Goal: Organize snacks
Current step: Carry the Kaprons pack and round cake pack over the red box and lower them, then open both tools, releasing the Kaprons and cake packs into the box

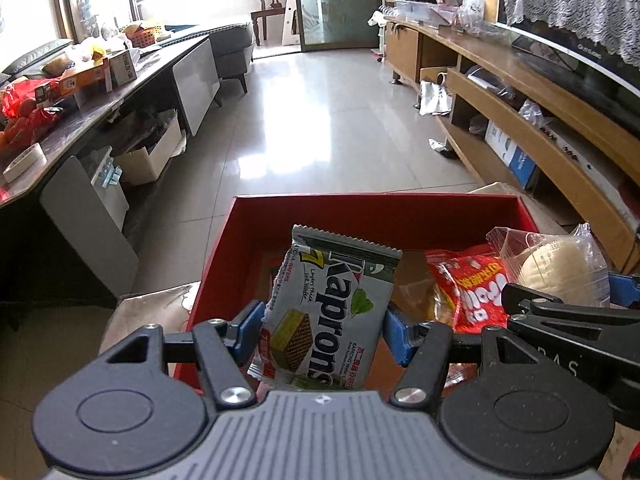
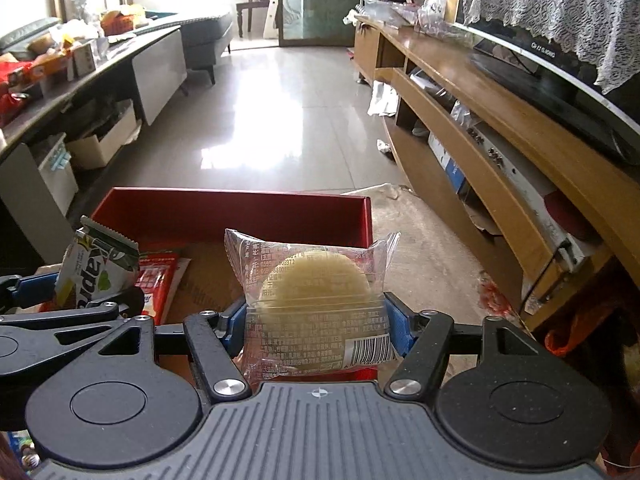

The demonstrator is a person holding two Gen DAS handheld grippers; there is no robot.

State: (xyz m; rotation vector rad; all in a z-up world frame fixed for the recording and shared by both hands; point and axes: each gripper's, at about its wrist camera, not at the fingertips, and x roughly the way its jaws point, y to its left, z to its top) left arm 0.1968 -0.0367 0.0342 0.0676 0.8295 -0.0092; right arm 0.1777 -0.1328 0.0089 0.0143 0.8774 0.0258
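A glossy tiled floor (image 1: 320, 112) runs between a cluttered dark table (image 1: 100, 100) and a wooden TV cabinet (image 2: 500, 140). Over the red box (image 1: 380, 208), side by side, the left gripper (image 1: 324, 328) clamps an upright wafer packet (image 1: 332, 304); the right gripper (image 2: 316, 324) clamps a clear-wrapped round pastry (image 2: 316, 292). A red snack bag (image 1: 468, 292) lies inside.

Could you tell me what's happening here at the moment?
A person is sorting snacks with two handheld grippers. The left gripper grips a Kaprons wafer pack, the right gripper a clear-wrapped pastry. Both are held over the red box, where a red packet already lies.
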